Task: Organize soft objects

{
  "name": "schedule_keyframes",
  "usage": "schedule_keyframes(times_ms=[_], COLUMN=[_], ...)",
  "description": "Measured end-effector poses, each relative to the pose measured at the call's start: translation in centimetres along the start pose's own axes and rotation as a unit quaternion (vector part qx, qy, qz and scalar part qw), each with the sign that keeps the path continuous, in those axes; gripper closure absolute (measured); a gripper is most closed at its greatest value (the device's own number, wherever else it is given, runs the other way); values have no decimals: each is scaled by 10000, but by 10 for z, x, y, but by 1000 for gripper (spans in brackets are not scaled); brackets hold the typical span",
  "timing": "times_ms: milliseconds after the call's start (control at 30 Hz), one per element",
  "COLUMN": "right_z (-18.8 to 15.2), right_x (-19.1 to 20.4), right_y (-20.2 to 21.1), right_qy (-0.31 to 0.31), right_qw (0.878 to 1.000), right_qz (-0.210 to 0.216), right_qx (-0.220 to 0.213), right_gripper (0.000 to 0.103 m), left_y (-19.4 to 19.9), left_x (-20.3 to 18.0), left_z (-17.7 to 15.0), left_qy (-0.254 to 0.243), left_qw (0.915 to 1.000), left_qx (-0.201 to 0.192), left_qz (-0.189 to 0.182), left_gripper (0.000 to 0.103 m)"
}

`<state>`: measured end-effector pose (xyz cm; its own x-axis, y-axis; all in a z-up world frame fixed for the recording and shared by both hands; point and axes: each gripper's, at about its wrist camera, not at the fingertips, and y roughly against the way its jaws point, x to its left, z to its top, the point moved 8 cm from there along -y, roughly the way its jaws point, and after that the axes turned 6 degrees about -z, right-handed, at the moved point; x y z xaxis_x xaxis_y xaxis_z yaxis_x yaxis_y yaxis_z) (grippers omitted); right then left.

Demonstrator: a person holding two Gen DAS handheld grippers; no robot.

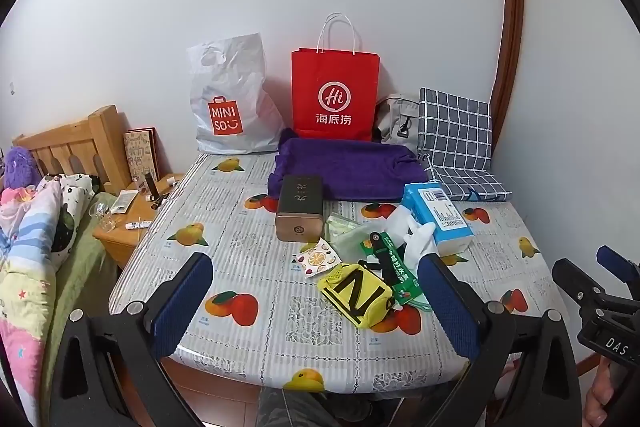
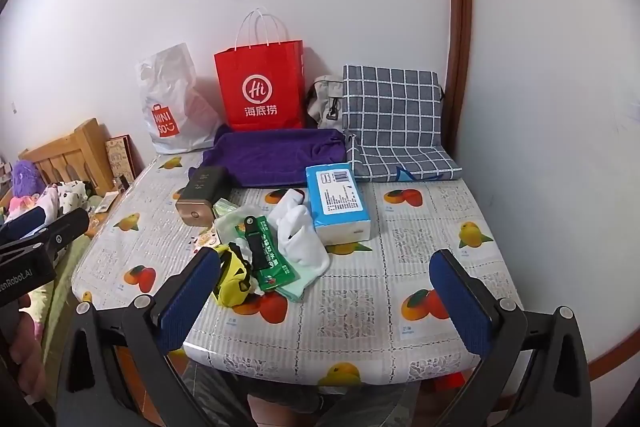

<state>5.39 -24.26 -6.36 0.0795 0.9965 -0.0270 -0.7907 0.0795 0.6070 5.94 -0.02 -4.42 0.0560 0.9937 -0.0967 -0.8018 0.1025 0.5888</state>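
A heap of soft things lies mid-table: a yellow pouch point(image 1: 356, 294) point(image 2: 231, 277), a green packet point(image 1: 394, 269) point(image 2: 270, 253), white socks point(image 1: 416, 237) point(image 2: 300, 237) and a blue tissue pack point(image 1: 436, 217) point(image 2: 338, 205). A purple towel point(image 1: 348, 167) point(image 2: 272, 155) lies folded behind them, with a checked grey cushion point(image 1: 456, 143) point(image 2: 394, 123) at the back right. My left gripper point(image 1: 320, 301) hovers open over the near table edge, the pouch between its fingers' lines. My right gripper point(image 2: 330, 301) is open over bare tablecloth, right of the heap.
A bronze box point(image 1: 300, 209) point(image 2: 202, 197) lies left of the heap. A red paper bag point(image 1: 335, 93) point(image 2: 262, 89), a white plastic bag point(image 1: 228, 99) point(image 2: 172, 103) and a grey bag point(image 1: 396, 121) point(image 2: 326, 101) stand against the wall. A bed and nightstand point(image 1: 128, 223) are to the left.
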Motion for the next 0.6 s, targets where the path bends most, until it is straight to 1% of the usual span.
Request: schedule_keyframes(times_ms=[300,600], right_z=[1,2], right_x=[0,2], right_y=[1,4], right_qy=[24,38], right_qw=[10000,10000], right_qz=[31,37], right_qx=[-42,-68], right_gripper=[0,0], left_y=[5,5], left_x=[-3,-3], left_z=[9,6], left_qy=[-14,-25], left_qw=[10000,10000], left_qx=[-3,-21], left_qz=[13,6], left_gripper=[0,0])
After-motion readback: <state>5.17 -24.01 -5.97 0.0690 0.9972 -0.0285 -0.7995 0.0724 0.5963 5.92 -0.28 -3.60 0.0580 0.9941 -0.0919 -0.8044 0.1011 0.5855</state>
